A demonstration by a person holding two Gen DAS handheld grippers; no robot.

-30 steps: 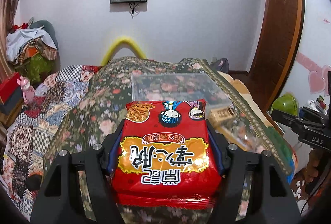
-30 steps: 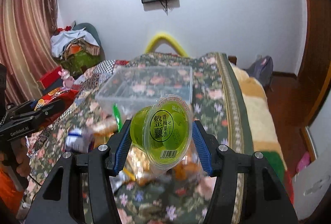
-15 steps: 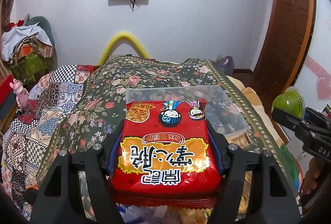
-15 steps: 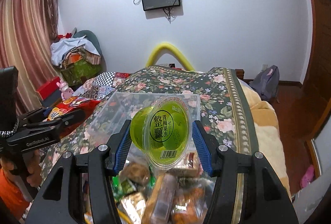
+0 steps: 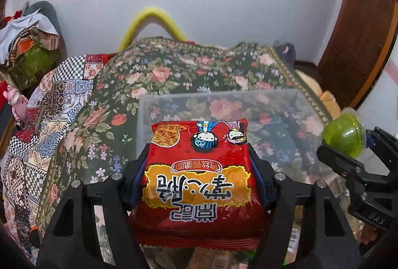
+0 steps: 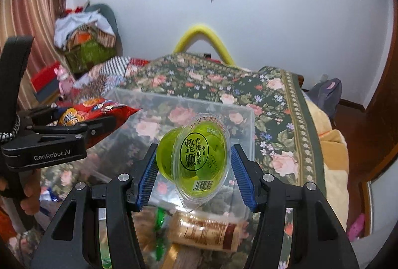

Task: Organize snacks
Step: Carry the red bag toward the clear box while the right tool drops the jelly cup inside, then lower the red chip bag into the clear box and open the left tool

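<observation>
My left gripper is shut on a red instant-noodle packet and holds it over the near edge of a clear plastic bin on the floral bedspread. My right gripper is shut on a green jelly cup and holds it above the same bin. In the right wrist view the left gripper with its packet is at the left. In the left wrist view the jelly cup is at the right.
Several loose snacks lie below the grippers, among them a tan wrapped pack and a green wrapper. The floral bedspread covers the bed. A patchwork quilt lies at the left. A wooden door stands at the right.
Both grippers have moved forward and closer to the clear bin, each still holding its snack. The bin now looks larger, directly under and ahead of both.
</observation>
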